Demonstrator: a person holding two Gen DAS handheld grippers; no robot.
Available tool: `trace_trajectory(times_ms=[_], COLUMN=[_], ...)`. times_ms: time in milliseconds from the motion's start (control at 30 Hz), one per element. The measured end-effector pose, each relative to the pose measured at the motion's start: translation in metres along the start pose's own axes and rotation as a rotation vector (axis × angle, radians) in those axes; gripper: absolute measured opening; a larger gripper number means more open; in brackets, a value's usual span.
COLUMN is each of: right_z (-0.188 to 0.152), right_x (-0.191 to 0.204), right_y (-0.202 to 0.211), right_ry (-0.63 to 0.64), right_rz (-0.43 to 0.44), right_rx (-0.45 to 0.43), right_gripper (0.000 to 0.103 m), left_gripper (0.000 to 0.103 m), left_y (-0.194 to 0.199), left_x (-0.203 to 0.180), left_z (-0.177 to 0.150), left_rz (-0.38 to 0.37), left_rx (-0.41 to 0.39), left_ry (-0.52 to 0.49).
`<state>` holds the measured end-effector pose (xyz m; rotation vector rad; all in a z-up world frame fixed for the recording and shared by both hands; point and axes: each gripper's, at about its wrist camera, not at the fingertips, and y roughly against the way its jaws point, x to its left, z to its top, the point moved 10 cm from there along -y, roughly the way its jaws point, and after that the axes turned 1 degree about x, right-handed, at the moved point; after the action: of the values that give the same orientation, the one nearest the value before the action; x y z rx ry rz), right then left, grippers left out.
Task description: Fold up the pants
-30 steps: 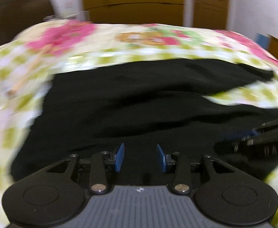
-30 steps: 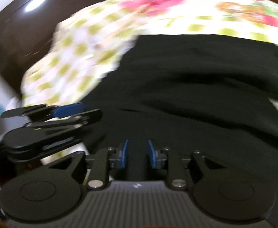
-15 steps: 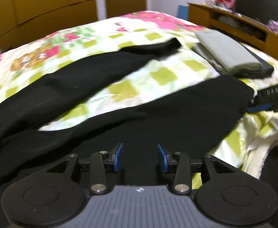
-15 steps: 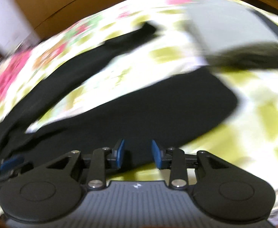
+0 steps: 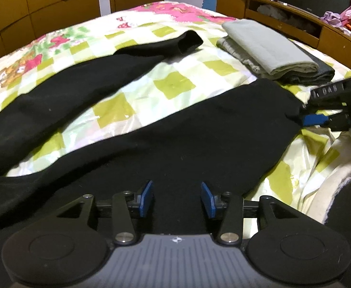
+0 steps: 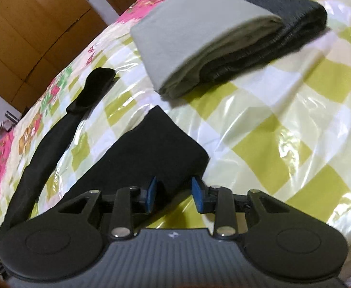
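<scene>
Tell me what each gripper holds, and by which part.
Nothing is held. The opening left gripper hovers over the black pants; the right gripper straddles a leg's hem, unclamped.

Black pants [image 5: 180,144], plain dark fabric, spread flat on a checked green-and-white bedspread with both legs splayed apart in a V. Nearer leg broad and smooth, ending in a squared hem [image 6: 166,148] just short of a folded grey stack. Farther leg [image 5: 84,81] narrower, angled away, its cuff [image 5: 190,40] standing slightly open. Bare bedspread showing between the two legs.
</scene>
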<state>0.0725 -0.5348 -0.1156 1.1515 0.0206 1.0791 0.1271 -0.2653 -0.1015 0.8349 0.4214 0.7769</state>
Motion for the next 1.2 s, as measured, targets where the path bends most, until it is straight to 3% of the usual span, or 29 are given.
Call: trace_trajectory(times_ms=[167,233,400,500,633,833,900,1033,1200], right_z=[0.01,0.017,0.035,0.039,0.024,0.023,0.021,0.007,-0.026], right_x=[0.009,0.013,0.015,-0.005,-0.024,-0.01,0.01,0.088,0.191], right_y=[-0.011,-0.017,0.011,0.026,0.017,0.046,0.055,0.057,0.016], right_ry=[-0.047,-0.108,-0.077,-0.085,-0.044,0.098,0.159,0.285,0.544], right_rz=[0.059,0.133,0.178,0.141,0.045,-0.065,-0.03,0.182,0.282], right_rx=[-0.017,-0.002,-0.039,-0.061,0.012,-0.096,-0.113,-0.072,0.03], right_gripper=[0.035,0.008,0.005,0.005,0.011,0.017,0.017,0.024,0.034], left_gripper=[0.057,0.057,0.057,0.058,0.058,0.061,0.062,0.066,0.071], left_y=[-0.003,-0.002,0.001,-0.002,0.004,0.033,0.045,0.069,0.096], left_x=[0.002,-0.001,-0.028,-0.042,-0.036,0.015,0.037,0.088,0.182], left_z=[0.004,0.007,0.011,0.005,-0.004,-0.005,-0.007,-0.014,-0.033], left_rz=[0.006,0.006,-0.035,-0.025,-0.013,0.056,0.083,0.14,0.267], left_rx=[0.013,0.01,0.0,-0.002,-0.004,-0.072,-0.098,-0.145,-0.163], left_ry=[0.017,0.013,-0.027,-0.075,-0.068,0.02,0.057,0.098,0.135])
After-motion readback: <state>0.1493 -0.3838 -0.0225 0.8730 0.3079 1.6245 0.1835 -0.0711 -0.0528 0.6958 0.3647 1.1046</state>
